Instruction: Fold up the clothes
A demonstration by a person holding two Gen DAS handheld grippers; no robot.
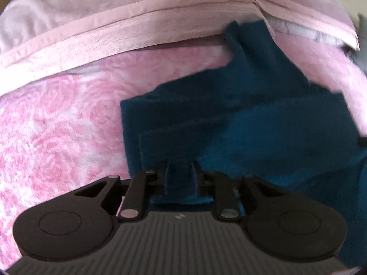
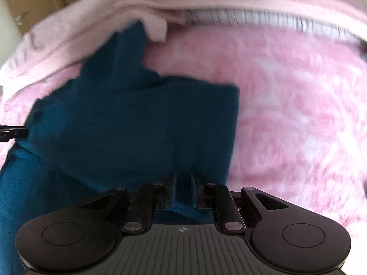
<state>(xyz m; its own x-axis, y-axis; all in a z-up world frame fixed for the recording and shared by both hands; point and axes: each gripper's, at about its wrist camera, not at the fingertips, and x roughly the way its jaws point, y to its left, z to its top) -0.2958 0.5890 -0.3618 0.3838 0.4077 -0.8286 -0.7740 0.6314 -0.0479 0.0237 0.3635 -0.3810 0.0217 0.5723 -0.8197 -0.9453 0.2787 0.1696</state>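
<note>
Teal garment pinched at both ends over the pink rose-patterned blanket

Ahead of me the teal garment drapes; my left gripper and right gripper each clamp narrowly on its edge. I should keep both level, fabric taut, corners matched.

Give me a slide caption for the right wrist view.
Right gripper pinches the teal garment above a pink rose-patterned blanket.

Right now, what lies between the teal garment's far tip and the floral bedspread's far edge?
Plain pink blanket: in the left wrist view the teal garment's tip reaches its hem, which covers the floral bedspread's far edge. Right wrist view agrees.
</note>
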